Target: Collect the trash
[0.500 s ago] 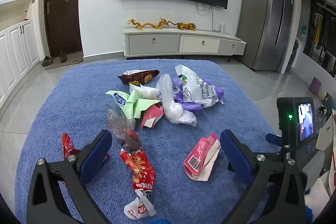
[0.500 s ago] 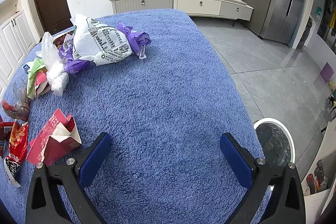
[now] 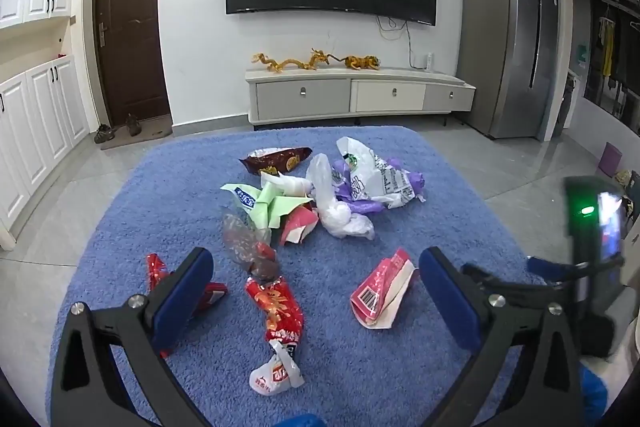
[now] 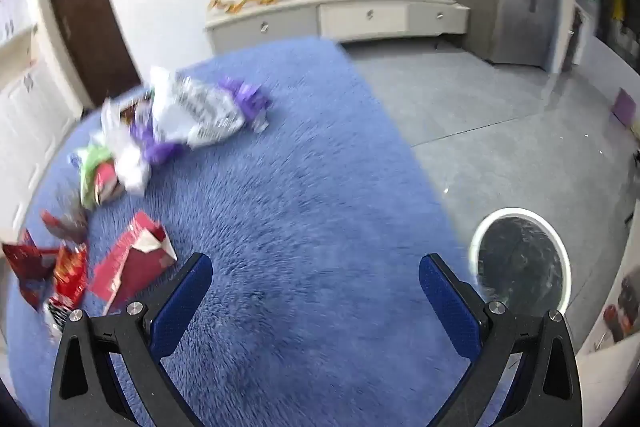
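Left gripper (image 3: 314, 301): jaws wide, empty, above the red snack wrapper (image 3: 276, 311).
Right gripper (image 4: 316, 297): jaws wide, empty, over bare blue rug (image 4: 304, 187).
Trash: wrappers and bags heaped mid-rug; bin (image 4: 520, 259) on the floor off the rug's right edge.
Risk: thin wrapper may slip out; pads may snag the pile.

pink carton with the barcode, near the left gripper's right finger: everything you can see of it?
The pink carton is a crushed, flattened cardboard pack: pink-red outside with a white barcode panel, and a pale inner flap folded open. It lies alone on the blue rug, nearer than the main trash pile. Nothing grips or touches it.
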Motion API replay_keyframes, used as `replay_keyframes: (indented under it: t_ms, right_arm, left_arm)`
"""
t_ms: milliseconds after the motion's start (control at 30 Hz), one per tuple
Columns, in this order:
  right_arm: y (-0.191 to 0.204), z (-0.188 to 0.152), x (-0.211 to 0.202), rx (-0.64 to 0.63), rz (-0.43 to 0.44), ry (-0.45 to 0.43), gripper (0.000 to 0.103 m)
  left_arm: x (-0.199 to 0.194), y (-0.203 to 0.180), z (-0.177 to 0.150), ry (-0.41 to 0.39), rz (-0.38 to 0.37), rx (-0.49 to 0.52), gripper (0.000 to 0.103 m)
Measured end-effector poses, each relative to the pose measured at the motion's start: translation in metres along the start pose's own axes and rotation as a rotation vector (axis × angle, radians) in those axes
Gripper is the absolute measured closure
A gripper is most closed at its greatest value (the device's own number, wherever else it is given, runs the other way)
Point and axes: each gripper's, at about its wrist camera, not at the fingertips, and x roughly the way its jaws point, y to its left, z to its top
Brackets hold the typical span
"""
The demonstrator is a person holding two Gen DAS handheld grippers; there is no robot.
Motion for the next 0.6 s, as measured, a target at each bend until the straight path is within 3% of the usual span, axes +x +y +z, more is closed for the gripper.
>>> replay_keyframes:
  t_ms: [300, 600]
  right_arm:
    - [-0.035, -0.002, -0.088, 0.052, -0.160, -0.197, 0.000]
    - [-0.041, -0.003, -0.159, 0.060, -0.229, -0.343, 0.000]
  left_arm:
    - [-0.031, -0.008, 0.002, -0.062, -0.009, 0.003, 0.000]
    - [-0.066, -0.005, 0.003, -0.150, 0.000, -0.021, 0.000]
